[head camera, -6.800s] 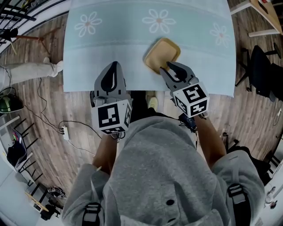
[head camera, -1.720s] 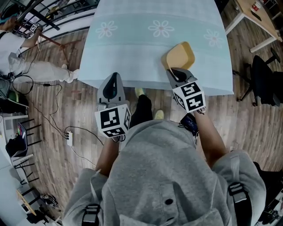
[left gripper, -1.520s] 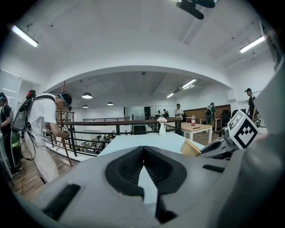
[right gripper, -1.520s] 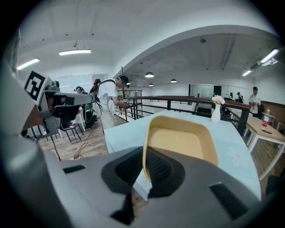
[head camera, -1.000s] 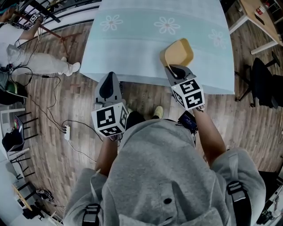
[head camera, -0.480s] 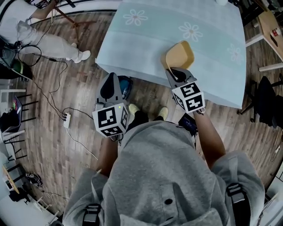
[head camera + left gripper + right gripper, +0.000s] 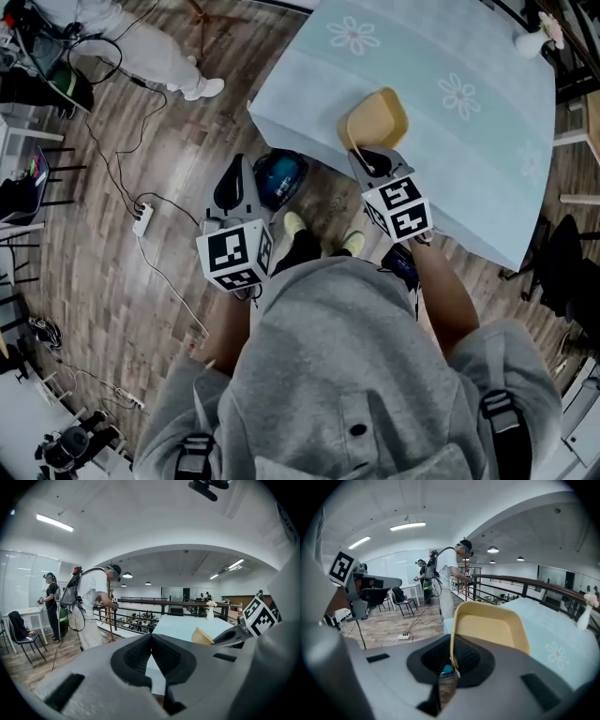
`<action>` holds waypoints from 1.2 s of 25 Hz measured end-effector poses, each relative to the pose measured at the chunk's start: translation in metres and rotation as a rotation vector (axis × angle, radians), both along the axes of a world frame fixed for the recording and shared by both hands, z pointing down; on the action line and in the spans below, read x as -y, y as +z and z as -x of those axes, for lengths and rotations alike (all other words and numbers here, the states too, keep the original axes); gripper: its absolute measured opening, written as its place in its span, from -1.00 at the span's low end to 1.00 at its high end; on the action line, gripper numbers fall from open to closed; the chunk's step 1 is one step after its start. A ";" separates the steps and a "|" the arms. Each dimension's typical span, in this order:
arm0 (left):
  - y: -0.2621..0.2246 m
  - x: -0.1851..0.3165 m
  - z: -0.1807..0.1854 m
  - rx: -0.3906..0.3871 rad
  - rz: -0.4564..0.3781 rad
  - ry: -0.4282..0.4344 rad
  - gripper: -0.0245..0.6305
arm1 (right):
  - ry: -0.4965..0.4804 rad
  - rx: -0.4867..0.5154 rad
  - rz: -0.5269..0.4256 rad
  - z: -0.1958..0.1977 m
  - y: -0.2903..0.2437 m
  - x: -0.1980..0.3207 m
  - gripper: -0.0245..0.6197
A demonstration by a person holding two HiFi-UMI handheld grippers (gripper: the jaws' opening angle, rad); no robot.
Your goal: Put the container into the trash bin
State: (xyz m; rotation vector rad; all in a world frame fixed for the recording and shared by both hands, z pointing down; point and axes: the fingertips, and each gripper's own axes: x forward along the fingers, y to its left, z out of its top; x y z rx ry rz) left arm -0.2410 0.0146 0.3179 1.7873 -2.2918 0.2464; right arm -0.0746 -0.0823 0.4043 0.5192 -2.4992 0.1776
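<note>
The shallow yellow plastic container [image 7: 378, 119] is held by its near rim in the clenched jaws of the right gripper [image 7: 367, 157]. Its length runs away from the jaws, above the near edge of the pale-blue-clothed table [image 7: 469, 150]. The round dark-blue trash bin [image 7: 279, 178] is seen on the wooden floor [image 7: 141, 141] by the table's near-left corner. It lies left of and below the container, just beside the tip of the left gripper [image 7: 234, 183], whose jaws are closed on nothing. A leftward, downward carry is judged to be needed.
</note>
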 end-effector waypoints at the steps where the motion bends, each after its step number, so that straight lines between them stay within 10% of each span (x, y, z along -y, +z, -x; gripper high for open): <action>1: 0.001 -0.005 0.008 -0.004 0.001 -0.019 -0.87 | -0.024 -0.001 0.001 0.011 0.000 -0.004 -0.82; 30: 0.041 -0.107 0.149 -0.073 0.085 -0.356 -0.87 | -0.468 -0.051 0.111 0.196 0.046 -0.099 -0.82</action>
